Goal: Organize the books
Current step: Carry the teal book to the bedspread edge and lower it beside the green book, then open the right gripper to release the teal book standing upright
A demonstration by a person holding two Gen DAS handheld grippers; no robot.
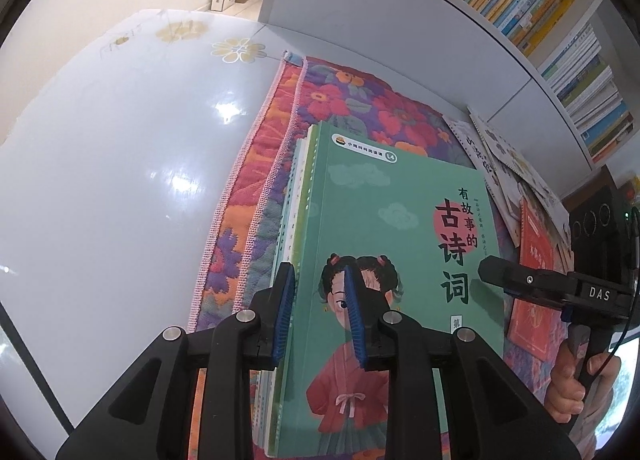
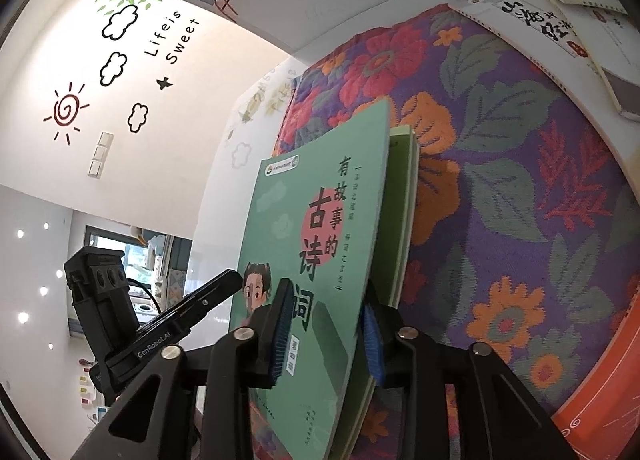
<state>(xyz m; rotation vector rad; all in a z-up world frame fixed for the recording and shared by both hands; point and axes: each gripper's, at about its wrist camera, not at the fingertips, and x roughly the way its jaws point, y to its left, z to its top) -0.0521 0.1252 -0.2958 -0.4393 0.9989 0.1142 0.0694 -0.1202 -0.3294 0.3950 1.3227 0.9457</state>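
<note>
Left wrist view: your left gripper (image 1: 322,312) clamps the spine edge of the green books (image 1: 400,244), which run lengthwise away over the floral quilt (image 1: 348,96).

Right wrist view: your right gripper (image 2: 326,330) straddles their opposite edge (image 2: 320,220); whether its pads press, you cannot tell.

Home, prob. kid's room: wall decals (image 2: 120,56), packed bookshelf (image 1: 532,0), floral quilt (image 2: 520,180).

We saw a stack of thin green books (image 1: 304,196) on the flowered quilt, the top book (image 1: 400,228) showing a girl in red and large dark characters on its cover. Further right, white-covered books (image 1: 492,156) lay overlapping and askew near the shelf, beside a red book (image 1: 536,284).
</note>
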